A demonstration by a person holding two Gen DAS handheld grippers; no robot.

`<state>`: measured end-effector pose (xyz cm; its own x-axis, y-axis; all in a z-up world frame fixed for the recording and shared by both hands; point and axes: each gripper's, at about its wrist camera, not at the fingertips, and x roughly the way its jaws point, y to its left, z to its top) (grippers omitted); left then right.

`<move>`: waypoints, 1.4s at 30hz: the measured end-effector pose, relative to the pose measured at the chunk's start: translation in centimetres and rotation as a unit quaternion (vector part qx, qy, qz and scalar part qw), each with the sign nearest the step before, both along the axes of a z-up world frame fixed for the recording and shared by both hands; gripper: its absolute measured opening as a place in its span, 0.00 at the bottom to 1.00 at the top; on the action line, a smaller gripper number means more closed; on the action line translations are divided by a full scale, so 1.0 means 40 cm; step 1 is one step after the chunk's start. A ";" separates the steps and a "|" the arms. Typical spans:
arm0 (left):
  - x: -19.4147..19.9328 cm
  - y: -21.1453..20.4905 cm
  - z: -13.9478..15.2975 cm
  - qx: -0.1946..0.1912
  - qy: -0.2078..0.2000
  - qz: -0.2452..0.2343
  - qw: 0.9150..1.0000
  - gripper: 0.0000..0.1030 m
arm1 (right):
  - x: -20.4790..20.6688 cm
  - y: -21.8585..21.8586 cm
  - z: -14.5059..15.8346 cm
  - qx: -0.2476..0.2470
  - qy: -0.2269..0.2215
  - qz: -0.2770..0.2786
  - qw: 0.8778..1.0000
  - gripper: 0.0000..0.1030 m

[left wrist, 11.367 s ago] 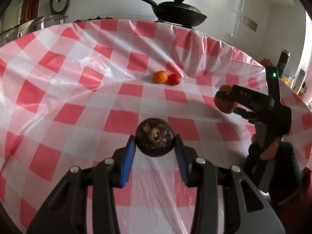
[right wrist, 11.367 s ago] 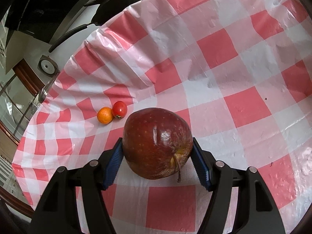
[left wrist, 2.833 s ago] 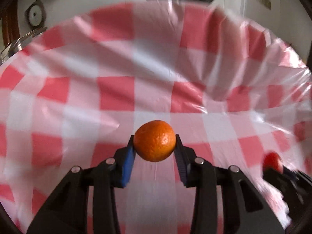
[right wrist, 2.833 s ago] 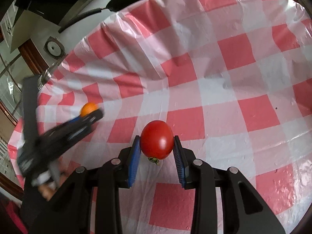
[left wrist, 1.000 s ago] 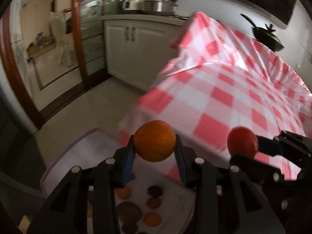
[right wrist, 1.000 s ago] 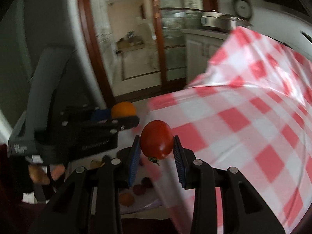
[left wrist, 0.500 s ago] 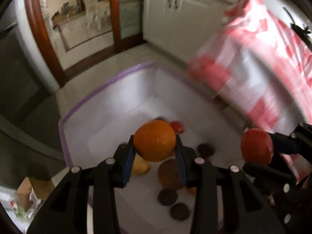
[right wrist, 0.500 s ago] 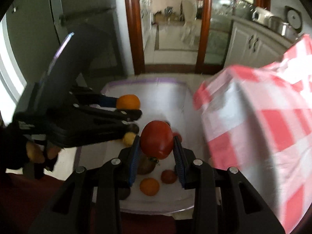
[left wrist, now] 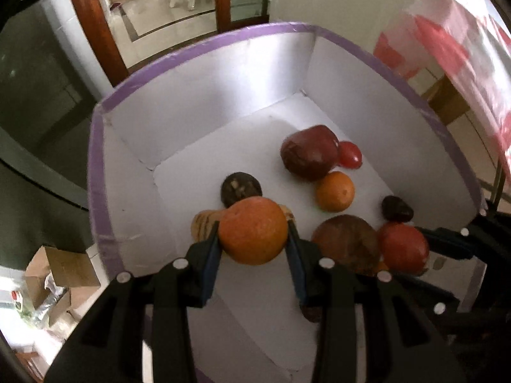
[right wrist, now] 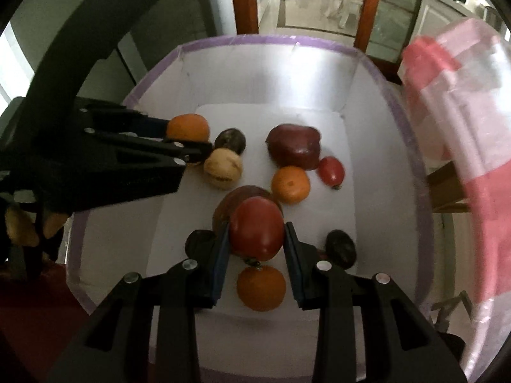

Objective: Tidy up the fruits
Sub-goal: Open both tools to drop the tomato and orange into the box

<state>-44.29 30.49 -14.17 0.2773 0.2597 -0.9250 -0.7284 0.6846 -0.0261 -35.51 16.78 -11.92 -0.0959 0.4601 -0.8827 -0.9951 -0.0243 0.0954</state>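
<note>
Left wrist view: the left gripper point(left wrist: 254, 244) was clamped on the orange point(left wrist: 253, 230), which had dropped from over the floor to just above the fruit in the white box point(left wrist: 204, 95). The right gripper point(right wrist: 256, 249) came down too, pinching its tomato point(right wrist: 256, 232) inside the box, an apple point(right wrist: 293, 145) lying further out past the fingertips.

Checked tablecloth point(left wrist: 460, 41), cardboard box point(left wrist: 60, 274)
</note>
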 end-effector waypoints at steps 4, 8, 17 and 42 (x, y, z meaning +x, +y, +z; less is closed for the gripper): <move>0.013 -0.011 -0.002 0.014 0.008 -0.014 1.000 0.38 | -0.005 0.010 -0.025 -0.016 0.002 0.010 1.000 0.32; 0.014 -0.011 -0.008 0.011 0.015 -0.012 1.000 0.38 | -0.006 0.017 -0.042 -0.026 0.002 0.013 1.000 0.33; 0.014 -0.008 -0.006 0.007 0.010 -0.008 1.000 0.50 | -0.012 0.014 -0.042 -0.030 -0.010 0.014 0.999 0.74; -0.052 0.071 0.215 0.106 -0.134 0.041 0.984 0.99 | 0.106 -0.027 0.006 0.014 0.052 -0.090 0.994 0.85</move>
